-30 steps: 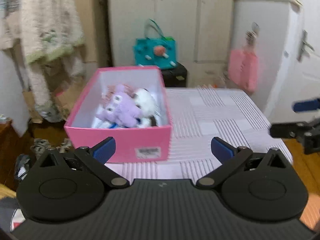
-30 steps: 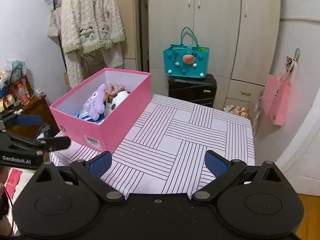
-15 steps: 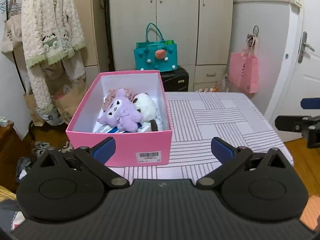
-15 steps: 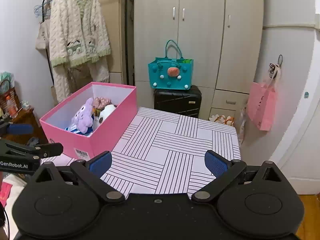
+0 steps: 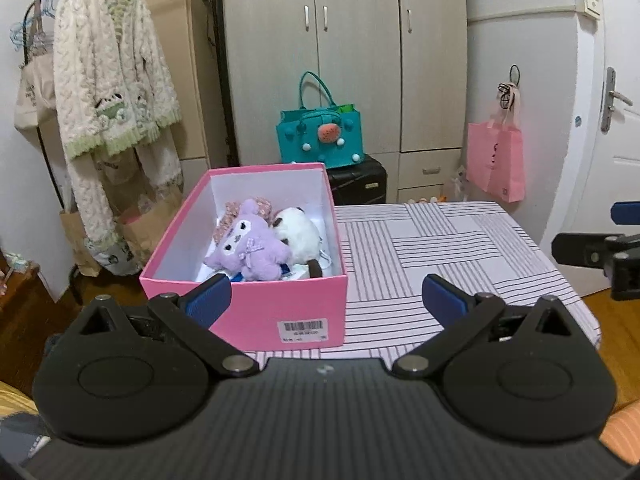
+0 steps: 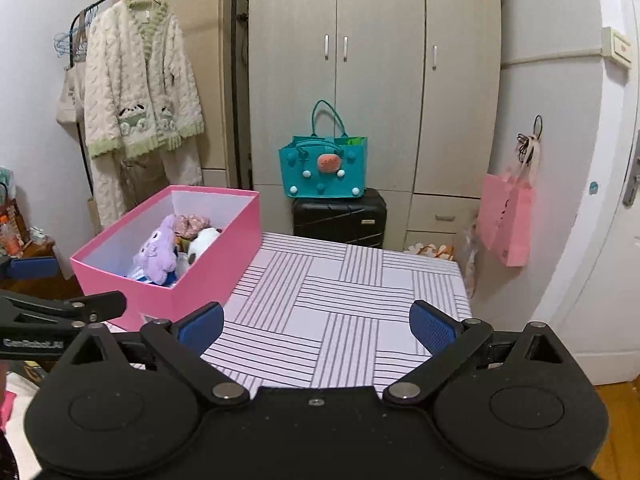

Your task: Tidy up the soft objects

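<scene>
A pink box (image 5: pixel 256 312) (image 6: pixel 212 276) stands on the left part of the striped table (image 5: pixel 448 248) (image 6: pixel 352 304). Inside lie a purple plush (image 5: pixel 250 250) (image 6: pixel 156 254), a white and black plush (image 5: pixel 298 236) (image 6: pixel 202 242) and a pinkish floral soft item (image 5: pixel 234 212) (image 6: pixel 192 222). My left gripper (image 5: pixel 326 300) is open and empty, held back from the box's near end. My right gripper (image 6: pixel 316 324) is open and empty above the table's near edge. Each gripper shows at the edge of the other's view.
Behind the table stands a wardrobe (image 5: pixel 360 60), with a teal bag (image 5: pixel 322 136) on a black suitcase (image 5: pixel 358 182). A pink tote (image 5: pixel 496 160) hangs by the white door (image 5: pixel 616 120). A knitted cardigan (image 5: pixel 112 88) hangs on a rack at the left.
Both grippers have drawn back and risen away from the table, so the box and table look smaller and lower. Both stay open and empty.
</scene>
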`<state>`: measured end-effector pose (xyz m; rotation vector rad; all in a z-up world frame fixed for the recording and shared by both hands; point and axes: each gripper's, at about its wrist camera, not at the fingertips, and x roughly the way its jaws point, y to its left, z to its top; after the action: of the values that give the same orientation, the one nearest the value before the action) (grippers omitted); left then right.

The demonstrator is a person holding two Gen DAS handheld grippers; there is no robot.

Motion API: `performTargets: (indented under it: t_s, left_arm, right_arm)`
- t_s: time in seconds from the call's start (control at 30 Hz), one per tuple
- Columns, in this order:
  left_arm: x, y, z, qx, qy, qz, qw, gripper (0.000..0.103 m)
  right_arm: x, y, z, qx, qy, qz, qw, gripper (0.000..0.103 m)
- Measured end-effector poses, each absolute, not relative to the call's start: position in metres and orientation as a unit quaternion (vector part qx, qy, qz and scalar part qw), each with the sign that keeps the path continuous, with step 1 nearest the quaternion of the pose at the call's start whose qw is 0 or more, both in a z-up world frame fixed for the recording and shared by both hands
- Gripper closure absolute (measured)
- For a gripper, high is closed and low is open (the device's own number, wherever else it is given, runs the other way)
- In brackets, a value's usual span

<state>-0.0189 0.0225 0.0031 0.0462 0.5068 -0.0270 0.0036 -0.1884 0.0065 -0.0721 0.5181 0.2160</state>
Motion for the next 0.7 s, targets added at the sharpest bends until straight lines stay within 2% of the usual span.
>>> performTargets:
  t_s: [0.7]
  left_arm:
    - [-0.016, 0.027, -0.005, 0.033, 0.224, 0.020, 0.974, 0.000]
  right_arm:
    - [-0.006, -0.174, -0.006, -0.066, 0.224, 0.073, 0.970, 0.002]
